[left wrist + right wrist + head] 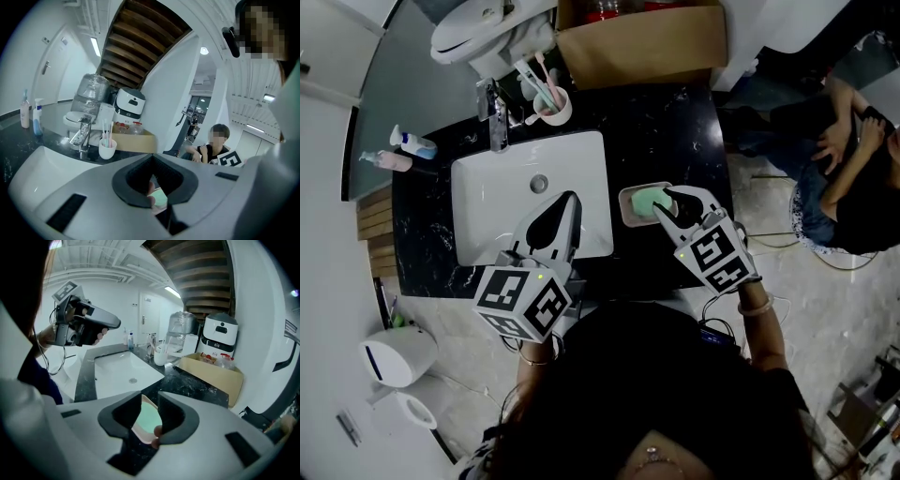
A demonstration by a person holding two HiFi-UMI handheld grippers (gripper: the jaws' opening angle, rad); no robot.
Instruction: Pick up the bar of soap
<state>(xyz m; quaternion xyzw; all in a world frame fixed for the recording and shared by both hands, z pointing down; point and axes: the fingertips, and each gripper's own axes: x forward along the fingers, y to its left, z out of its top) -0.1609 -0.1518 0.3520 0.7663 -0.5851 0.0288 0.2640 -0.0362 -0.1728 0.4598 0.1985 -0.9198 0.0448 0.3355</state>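
Seen between the jaws of the right gripper (664, 204), the soap (151, 419) was mint green, its dish (139, 433) pale pink; the tabletop (661, 141) was black, white-veined.

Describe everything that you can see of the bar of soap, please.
The bar of soap is pale mint green, smooth and matte, with rounded edges. It lies flat in a shallow beige soap dish on the black marbled counter, just right of the white sink. The dish alone seems to touch it. The right claw hangs close over its right end, jaws apart and not gripping it, and partly hides that end.
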